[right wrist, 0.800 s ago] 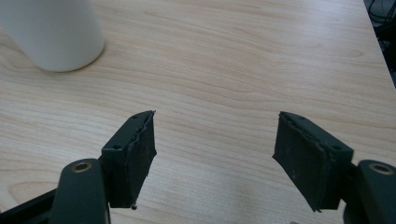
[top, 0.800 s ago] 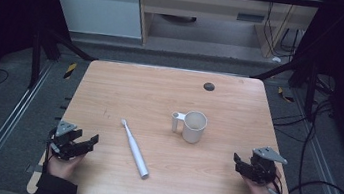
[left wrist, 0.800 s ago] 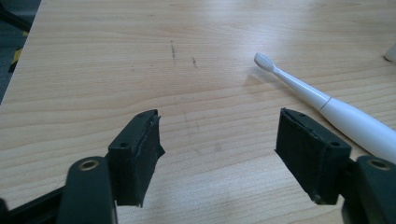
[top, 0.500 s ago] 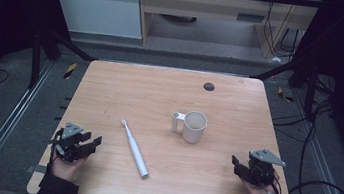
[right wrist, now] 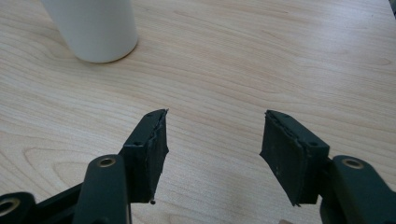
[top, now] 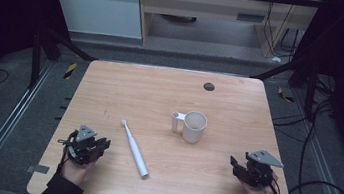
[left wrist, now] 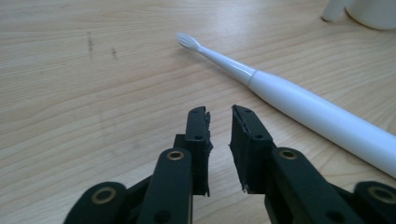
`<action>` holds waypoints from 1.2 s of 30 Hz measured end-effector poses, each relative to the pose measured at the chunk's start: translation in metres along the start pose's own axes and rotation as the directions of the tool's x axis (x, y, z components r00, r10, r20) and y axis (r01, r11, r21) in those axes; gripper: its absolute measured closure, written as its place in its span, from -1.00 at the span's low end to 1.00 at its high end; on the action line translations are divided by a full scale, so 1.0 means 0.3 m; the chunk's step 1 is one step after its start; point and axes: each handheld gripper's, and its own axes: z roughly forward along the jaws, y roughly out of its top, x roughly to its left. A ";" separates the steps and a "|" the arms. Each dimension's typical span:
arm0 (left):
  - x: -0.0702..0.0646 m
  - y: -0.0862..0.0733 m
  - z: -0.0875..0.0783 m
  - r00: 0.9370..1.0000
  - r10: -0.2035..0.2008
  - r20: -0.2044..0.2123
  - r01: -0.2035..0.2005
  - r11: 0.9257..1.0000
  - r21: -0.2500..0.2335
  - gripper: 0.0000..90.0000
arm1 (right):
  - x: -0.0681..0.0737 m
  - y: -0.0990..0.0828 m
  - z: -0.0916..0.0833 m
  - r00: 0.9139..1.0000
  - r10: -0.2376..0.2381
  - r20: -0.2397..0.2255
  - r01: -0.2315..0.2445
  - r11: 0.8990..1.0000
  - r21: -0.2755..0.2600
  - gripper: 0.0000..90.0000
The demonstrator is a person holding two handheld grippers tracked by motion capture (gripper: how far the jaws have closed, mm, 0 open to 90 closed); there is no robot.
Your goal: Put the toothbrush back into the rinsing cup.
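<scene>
While both of the person's hands are resting at the bottom edge of the frame in the high view, the left black two-jaw gripper (top: 87, 145) is sitting at the lower left of the light wooden table (top: 160, 95), and the right black two-jaw gripper (top: 251, 170) is sitting at the lower right. Neither one is holding anything.

Looking along the left gripper (left wrist: 219, 135) from its own view, its jaws are standing close together with only a narrow slit between them, and nothing is lying in that slit. Just beyond and to the right of those jaws, the white electric toothbrush with its slim neck and small bristle head (left wrist: 299, 107) is lying flat on the wood, running from the upper middle of that frame down to the right edge, apart from the jaws.

Along the right gripper (right wrist: 215, 140), the jaws are standing wide apart over bare wood.

In the high view the toothbrush (top: 134, 147) is lying slantwise in the lower middle, near the left gripper, with its head pointing towards the top of the frame. Farther up and to the right, the white cylindrical mug with a handle (top: 192, 126) is standing upright, well apart from both grippers. Farther still, near the top edge of the table, a small dark round disc (top: 208, 86) is lying.
</scene>
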 end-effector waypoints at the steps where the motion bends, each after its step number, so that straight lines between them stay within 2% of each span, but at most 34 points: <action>1: -0.008 0.001 0.005 1.000 0.003 0.006 -0.003 1.000 0.007 0.75 | 0.000 0.000 0.000 1.000 0.000 0.000 0.000 1.000 0.000 -0.09; 3: -0.016 0.006 0.016 1.000 0.010 0.010 -0.010 1.000 0.017 0.87 | 0.001 0.001 0.001 1.000 0.001 -0.003 -0.001 1.000 0.002 -0.07; 8: -0.023 0.024 0.050 1.000 0.013 0.013 -0.013 0.999 0.031 0.97 | 0.000 0.000 0.006 1.000 -0.003 -0.005 0.003 1.000 0.006 -0.04; 21: -0.033 0.052 0.128 1.000 0.004 0.019 -0.005 0.997 0.072 0.97 | 0.010 0.002 0.025 1.000 -0.021 -0.014 0.021 0.999 0.023 -0.04; 26: -0.053 0.064 0.158 0.999 0.022 0.026 -0.024 0.996 0.092 0.97 | 0.015 0.003 0.029 1.000 -0.026 -0.016 0.026 0.999 0.027 -0.04; 36: -0.080 0.088 0.190 0.998 0.051 0.028 -0.053 0.994 0.092 0.97 | 0.012 0.002 0.029 1.000 -0.026 -0.015 0.027 0.999 0.026 -0.04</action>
